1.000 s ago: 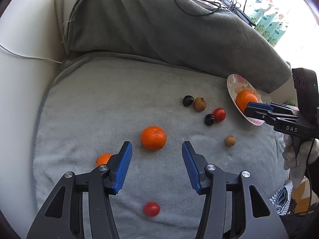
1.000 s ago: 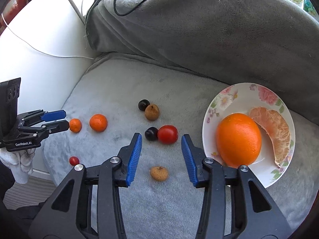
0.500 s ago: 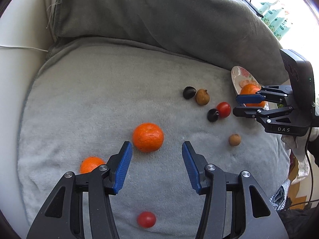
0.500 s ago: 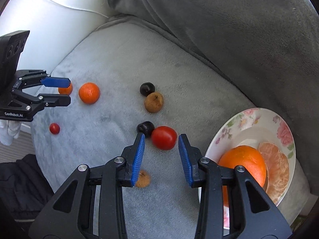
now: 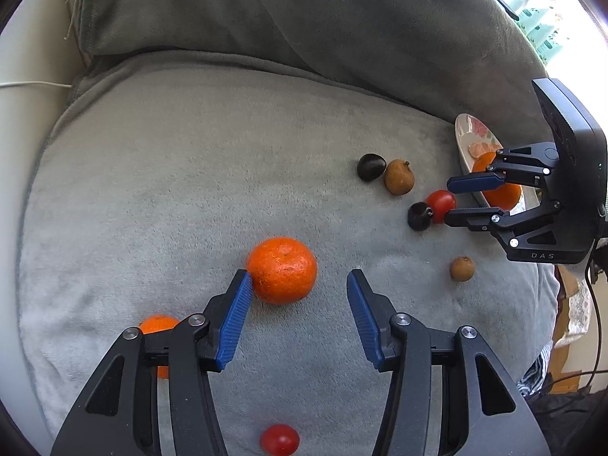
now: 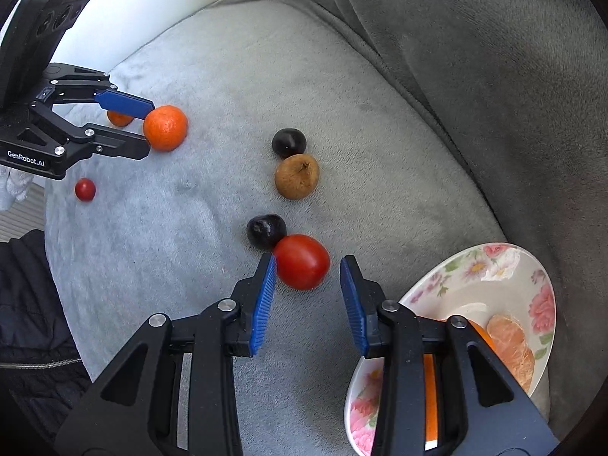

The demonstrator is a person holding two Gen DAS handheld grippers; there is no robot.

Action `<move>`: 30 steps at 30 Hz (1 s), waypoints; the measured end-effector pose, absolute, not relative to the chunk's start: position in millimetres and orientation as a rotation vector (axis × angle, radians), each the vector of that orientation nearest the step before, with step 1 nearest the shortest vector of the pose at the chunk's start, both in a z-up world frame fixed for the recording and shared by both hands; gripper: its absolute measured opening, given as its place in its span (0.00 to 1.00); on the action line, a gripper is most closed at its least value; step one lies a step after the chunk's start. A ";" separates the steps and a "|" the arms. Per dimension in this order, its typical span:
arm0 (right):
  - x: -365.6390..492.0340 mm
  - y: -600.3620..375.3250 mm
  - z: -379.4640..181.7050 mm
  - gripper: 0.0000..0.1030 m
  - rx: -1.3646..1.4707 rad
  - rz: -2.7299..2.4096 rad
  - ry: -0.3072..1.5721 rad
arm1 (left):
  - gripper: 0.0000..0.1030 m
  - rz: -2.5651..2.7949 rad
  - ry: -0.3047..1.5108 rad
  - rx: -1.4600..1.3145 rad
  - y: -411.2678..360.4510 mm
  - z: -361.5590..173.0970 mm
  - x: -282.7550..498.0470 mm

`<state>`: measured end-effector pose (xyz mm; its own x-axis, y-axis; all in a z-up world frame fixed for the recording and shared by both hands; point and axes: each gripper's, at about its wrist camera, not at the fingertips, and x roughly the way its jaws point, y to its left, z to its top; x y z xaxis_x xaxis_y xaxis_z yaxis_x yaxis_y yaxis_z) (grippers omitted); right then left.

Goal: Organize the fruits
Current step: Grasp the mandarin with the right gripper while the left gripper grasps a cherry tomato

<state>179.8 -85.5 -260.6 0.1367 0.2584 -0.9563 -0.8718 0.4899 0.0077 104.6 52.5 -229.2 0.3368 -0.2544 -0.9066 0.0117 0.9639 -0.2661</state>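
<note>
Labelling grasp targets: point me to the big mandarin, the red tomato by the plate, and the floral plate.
big mandarin (image 5: 283, 269), left wrist view, centre of its peel.
red tomato (image 6: 302, 262), right wrist view, middle of its skin.
floral plate (image 6: 475, 266), right wrist view, bare patterned far rim.

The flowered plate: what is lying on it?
On the flowered plate lie a peeled citrus piece and an orange. The right hand-held gripper covers most of the orange.
</note>
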 end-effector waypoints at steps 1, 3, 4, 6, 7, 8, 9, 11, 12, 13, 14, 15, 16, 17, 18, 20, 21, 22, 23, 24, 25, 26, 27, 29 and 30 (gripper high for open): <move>180.2 -86.1 -260.9 0.36 -0.668 0.916 1.153 | 0.50 -0.173 1.219 -0.225 52.7 -229.8 105.6; 181.6 -84.6 -262.9 0.36 -0.668 0.927 1.165 | 0.50 -0.168 1.222 -0.225 53.6 -231.6 108.2; 182.1 -84.1 -264.0 0.36 -0.667 0.932 1.170 | 0.50 -0.163 1.225 -0.227 54.5 -232.3 108.8; 182.6 -82.7 -266.9 0.36 -0.671 0.939 1.178 | 0.50 -0.157 1.229 -0.230 57.1 -233.5 109.2; 182.7 -82.6 -268.3 0.36 -0.676 0.940 1.178 | 0.50 -0.154 1.233 -0.228 57.8 -234.3 109.6; 182.3 -81.7 -269.6 0.36 -0.681 0.939 1.179 | 0.50 -0.149 1.238 -0.227 59.2 -235.4 109.6; 181.6 -80.6 -271.2 0.35 -0.685 0.938 1.179 | 0.50 -0.145 1.243 -0.227 60.1 -236.7 109.8; 181.9 -79.8 -272.7 0.32 -0.680 0.937 1.180 | 0.50 -0.140 1.251 -0.227 59.8 -240.0 112.7; 182.1 -78.7 -273.4 0.32 -0.674 0.937 1.180 | 0.50 -0.139 1.253 -0.230 59.3 -241.8 113.6; 183.0 -79.0 -273.5 0.32 -0.669 0.936 1.182 | 0.50 -0.141 1.254 -0.237 58.2 -243.4 115.0; 181.9 -78.7 -273.6 0.32 -0.665 0.935 1.182 | 0.50 -0.143 1.255 -0.241 57.6 -244.2 115.7; 179.4 -78.1 -274.3 0.32 -0.661 0.934 1.181 | 0.49 -0.146 1.256 -0.239 55.8 -244.8 117.0; 179.0 -77.1 -275.0 0.32 -0.659 0.933 1.180 | 0.47 -0.152 1.257 -0.234 52.8 -246.2 118.7; 179.3 -78.2 -274.4 0.32 -0.656 0.931 1.180 | 0.41 -0.165 1.257 -0.234 50.8 -246.7 119.5; 179.5 -78.7 -274.1 0.32 -0.653 0.930 1.179 | 0.39 -0.173 1.257 -0.233 49.6 -246.8 119.7; 179.7 -80.8 -273.2 0.32 -0.642 0.927 1.176 | 0.39 -0.170 1.249 -0.224 47.4 -246.8 120.9; 179.8 -82.6 -272.0 0.32 -0.638 0.923 1.172 | 0.38 -0.169 1.247 -0.231 47.6 -246.9 121.4; 180.8 -85.5 -268.7 0.32 -0.632 0.917 1.167 | 0.38 -0.168 1.246 -0.239 48.0 -246.8 121.7; 180.7 -87.2 -266.9 0.32 -0.622 0.914 1.163 | 0.38 -0.166 1.245 -0.244 47.9 -246.7 122.1; 180.3 -89.6 -263.5 0.32 -0.608 0.912 1.158 | 0.38 -0.165 1.243 -0.244 51.0 -245.1 119.4; 179.9 -91.9 -260.6 0.32 -0.592 0.909 1.154 | 0.38 -0.164 1.242 -0.242 52.6 -243.8 117.9; 180.5 -93.9 -257.9 0.32 -0.575 0.907 1.149 | 0.38 -0.163 1.240 -0.240 51.5 -243.3 118.3; 181.0 -96.0 -255.0 0.32 -0.560 0.905 1.144 | 0.38 -0.162 1.237 -0.241 55.4 -241.3 115.2; 180.2 -100.4 -250.1 0.32 -0.537 0.897 1.129 | 0.38 -0.162 1.233 -0.250 57.2 -239.2 114.0; 179.9 -102.7 -246.9 0.32 -0.524 0.894 1.123 | 0.38 -0.163 1.230 -0.256 56.9 -238.1 114.0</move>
<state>179.9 -102.7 -246.9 0.1554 0.3432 -0.9263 -0.8258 0.5598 0.0689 114.0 56.9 -238.1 0.3276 -0.2606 -0.9082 -0.0148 0.9597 -0.2807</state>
